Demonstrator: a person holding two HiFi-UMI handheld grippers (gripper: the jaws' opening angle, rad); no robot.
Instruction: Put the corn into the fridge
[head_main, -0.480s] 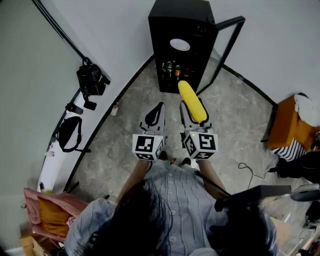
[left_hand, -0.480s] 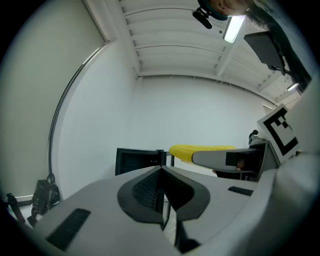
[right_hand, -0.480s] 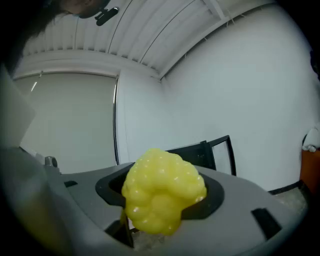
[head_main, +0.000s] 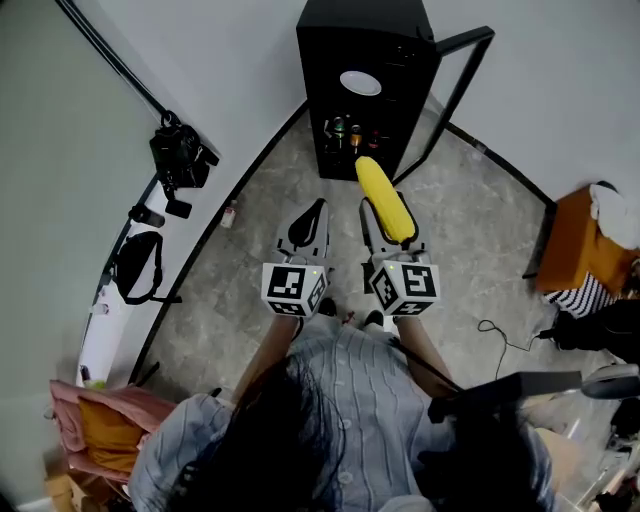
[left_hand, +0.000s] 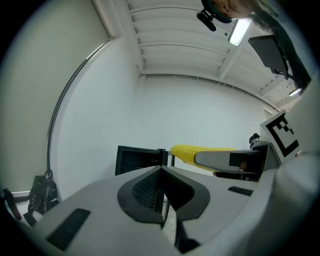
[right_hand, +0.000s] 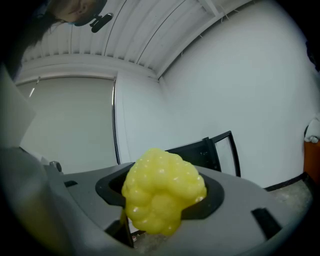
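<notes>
The corn (head_main: 385, 202) is clamped lengthwise in the right tool (head_main: 386, 222), jaws spread wide around it. It's held level just short of the open fridge (head_main: 360, 60), tip aimed at the shelves. A slip should be expected: a bumpy, glossy, tapered cob is gripped by smooth grey plastic, so it could be twisted loose if bumped against the boxy black frame or the bottles (head_main: 345, 135) inside. The thin-framed see-through door (head_main: 455, 85), swung out at the fridge's right, could be clipped too. The left tool (head_main: 308, 225) is pinched closed on nothing, also facing the fridge.
</notes>
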